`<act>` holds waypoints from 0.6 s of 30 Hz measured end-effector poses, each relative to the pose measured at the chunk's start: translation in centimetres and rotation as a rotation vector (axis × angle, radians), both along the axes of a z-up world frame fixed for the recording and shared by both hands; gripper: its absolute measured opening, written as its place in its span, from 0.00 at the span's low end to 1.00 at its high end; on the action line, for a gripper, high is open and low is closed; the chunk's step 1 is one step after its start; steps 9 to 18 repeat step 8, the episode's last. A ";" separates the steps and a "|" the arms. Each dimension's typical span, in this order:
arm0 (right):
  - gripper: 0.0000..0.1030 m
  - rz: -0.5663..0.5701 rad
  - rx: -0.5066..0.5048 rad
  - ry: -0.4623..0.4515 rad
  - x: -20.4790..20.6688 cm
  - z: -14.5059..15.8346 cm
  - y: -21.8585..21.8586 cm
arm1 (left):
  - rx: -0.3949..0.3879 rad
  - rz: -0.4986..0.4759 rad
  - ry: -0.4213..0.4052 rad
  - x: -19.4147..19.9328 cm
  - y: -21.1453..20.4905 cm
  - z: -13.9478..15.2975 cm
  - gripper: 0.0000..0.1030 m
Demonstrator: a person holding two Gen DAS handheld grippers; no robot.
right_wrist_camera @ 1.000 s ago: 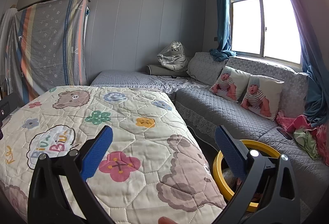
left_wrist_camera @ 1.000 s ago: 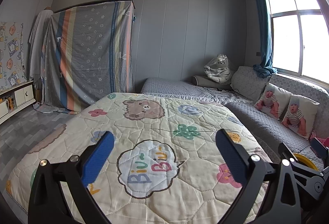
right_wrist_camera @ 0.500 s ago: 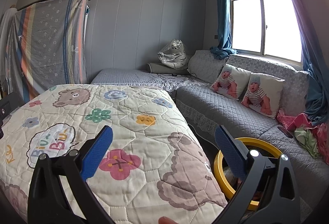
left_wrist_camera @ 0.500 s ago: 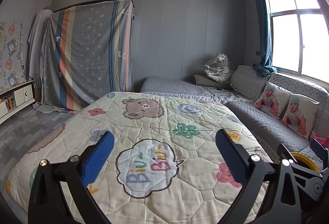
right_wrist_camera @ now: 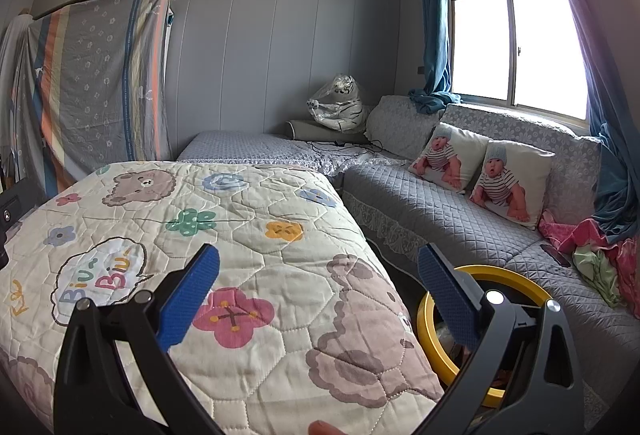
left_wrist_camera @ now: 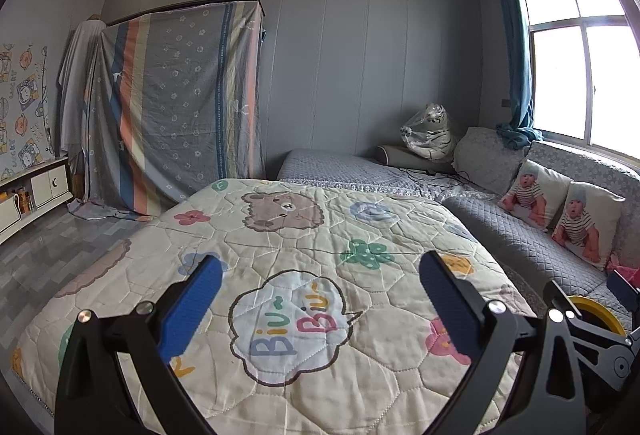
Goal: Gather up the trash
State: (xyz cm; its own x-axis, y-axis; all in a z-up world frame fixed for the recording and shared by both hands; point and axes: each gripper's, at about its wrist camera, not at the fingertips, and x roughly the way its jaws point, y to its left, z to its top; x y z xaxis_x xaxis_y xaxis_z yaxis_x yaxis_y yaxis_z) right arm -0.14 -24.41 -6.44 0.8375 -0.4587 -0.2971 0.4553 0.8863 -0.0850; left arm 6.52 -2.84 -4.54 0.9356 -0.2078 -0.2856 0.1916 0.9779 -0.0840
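— Where do things stand?

— Searching, by the look of it: left gripper [left_wrist_camera: 320, 299] and right gripper [right_wrist_camera: 318, 295] hover over the cartoon quilt [right_wrist_camera: 240, 235], jaws spread wide, holding nothing.

— And the trash?

— No loose litter shows. A yellow-rimmed bin [right_wrist_camera: 516, 275] stands just right of the quilt, against the grey sofa [right_wrist_camera: 440, 207], something pale inside. The next move probably means turning there.
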 end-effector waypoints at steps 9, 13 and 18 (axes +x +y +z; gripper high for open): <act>0.92 -0.002 0.001 0.001 0.1 -0.1 0.0 | -0.008 0.006 0.014 0.2 -0.1 0.1 0.93; 0.92 -0.002 0.001 0.001 0.1 -0.1 0.0 | -0.008 0.006 0.014 0.2 -0.1 0.1 0.93; 0.92 -0.002 0.001 0.001 0.1 -0.1 0.0 | -0.008 0.006 0.014 0.2 -0.1 0.1 0.93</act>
